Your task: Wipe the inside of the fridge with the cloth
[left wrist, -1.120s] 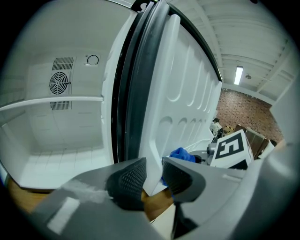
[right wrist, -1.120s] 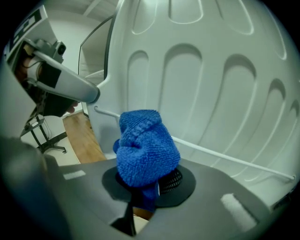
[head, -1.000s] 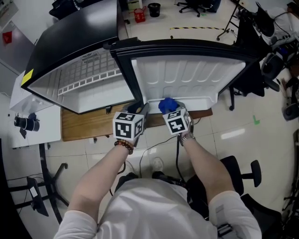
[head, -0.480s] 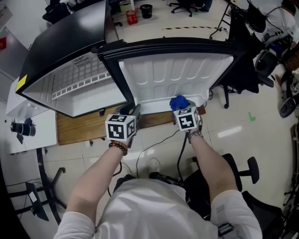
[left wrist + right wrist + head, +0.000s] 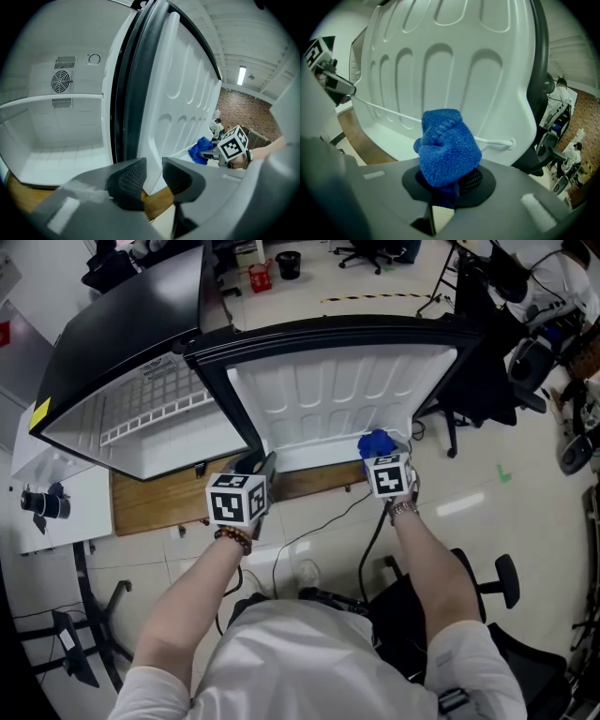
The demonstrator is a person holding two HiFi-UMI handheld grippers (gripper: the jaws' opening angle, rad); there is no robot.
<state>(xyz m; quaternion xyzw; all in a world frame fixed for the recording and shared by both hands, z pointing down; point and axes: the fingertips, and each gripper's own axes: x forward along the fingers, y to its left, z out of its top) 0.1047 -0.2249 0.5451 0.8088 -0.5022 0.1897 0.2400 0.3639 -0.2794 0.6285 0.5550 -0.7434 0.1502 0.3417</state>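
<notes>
**A:** Start with the big things. How does it all lie?

**B:** The fridge (image 5: 141, 418) fills the upper left of the head view, with its white inside bare. Its door (image 5: 328, 399) stands wide open across the top centre, ribbed liner facing us. Both sit on a wooden table (image 5: 159, 498) at centre left.

**A:** And the grippers?

**B:** The left gripper (image 5: 152, 176) is low by the hinge side. Its jaws are partly apart, and I see nothing pressed between the pads, only the door's lower edge through the gap. The right gripper (image 5: 450, 187) is clamped on the blue cloth (image 5: 447, 145). That cloth is a bunched wad against the door liner, right of centre in the head view, just in front of the thin white rail (image 5: 497, 140).

**A:** What could go wrong from here?

**B:** I'd say three things. The jaws pinch only the wad's lower part, so dragging it along the rail could snag the knit and pull it free. The door doesn't look held, so a firm push might swing it away and the cloth would skim rather than wipe. And the wad sits close to the liner's right end, so a stroke that way could run off the edge.
</notes>
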